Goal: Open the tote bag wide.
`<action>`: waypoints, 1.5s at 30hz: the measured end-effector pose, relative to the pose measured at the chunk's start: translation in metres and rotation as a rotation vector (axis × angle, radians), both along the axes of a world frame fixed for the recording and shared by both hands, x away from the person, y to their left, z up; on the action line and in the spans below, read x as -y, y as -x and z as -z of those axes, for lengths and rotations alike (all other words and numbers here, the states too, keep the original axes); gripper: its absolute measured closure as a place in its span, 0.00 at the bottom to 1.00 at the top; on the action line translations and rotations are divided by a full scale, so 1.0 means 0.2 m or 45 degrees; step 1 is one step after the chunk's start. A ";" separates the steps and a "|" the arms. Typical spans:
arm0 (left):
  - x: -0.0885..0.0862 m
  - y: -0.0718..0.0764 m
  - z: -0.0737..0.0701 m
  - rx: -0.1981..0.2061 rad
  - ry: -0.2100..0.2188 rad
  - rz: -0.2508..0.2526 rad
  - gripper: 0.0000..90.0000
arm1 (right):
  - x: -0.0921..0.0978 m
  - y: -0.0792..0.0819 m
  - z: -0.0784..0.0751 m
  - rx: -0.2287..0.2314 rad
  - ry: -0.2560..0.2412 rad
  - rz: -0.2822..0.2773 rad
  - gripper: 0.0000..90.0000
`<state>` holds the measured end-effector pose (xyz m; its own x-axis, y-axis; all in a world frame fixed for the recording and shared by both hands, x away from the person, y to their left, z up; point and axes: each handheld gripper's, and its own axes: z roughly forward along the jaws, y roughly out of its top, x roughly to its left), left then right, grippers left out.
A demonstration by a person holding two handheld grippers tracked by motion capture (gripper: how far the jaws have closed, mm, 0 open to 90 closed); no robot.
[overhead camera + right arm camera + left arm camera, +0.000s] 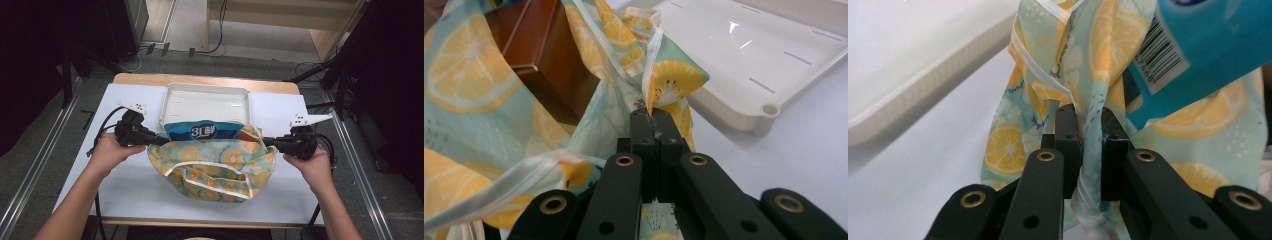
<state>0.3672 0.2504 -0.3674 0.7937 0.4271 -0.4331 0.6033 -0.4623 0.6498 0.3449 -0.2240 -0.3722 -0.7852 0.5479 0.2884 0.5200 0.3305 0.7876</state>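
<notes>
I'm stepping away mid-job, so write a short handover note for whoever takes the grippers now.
Left gripper: shut on the left edge of the lemon-print bag.
Right gripper: shut on the bag's right edge.
The bag lies on the table before the white tray, mouth stretched open.
Inside: a blue packet and a brown box, both sticking out.
Left: probably emptying them into the tray.

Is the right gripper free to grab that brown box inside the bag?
Probably not yet: the right gripper is shut on the bag edge. The brown box sits close by, but the gripper must let go first.

Blue pack (202, 132) — white "3", barcode
</notes>
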 end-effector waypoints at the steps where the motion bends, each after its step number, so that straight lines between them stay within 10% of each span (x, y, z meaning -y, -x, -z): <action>1: 0.00 0.00 0.01 -0.005 0.006 0.000 0.93 | 0.00 0.00 0.01 -0.002 -0.003 -0.003 1.00; 28: -0.02 0.04 0.22 -0.079 -0.005 0.011 0.95 | -0.02 0.03 0.21 -0.055 0.031 0.023 1.00; 45: -0.11 0.10 -0.04 0.086 0.007 -0.003 0.57 | 0.12 0.06 0.00 0.094 0.053 0.051 0.69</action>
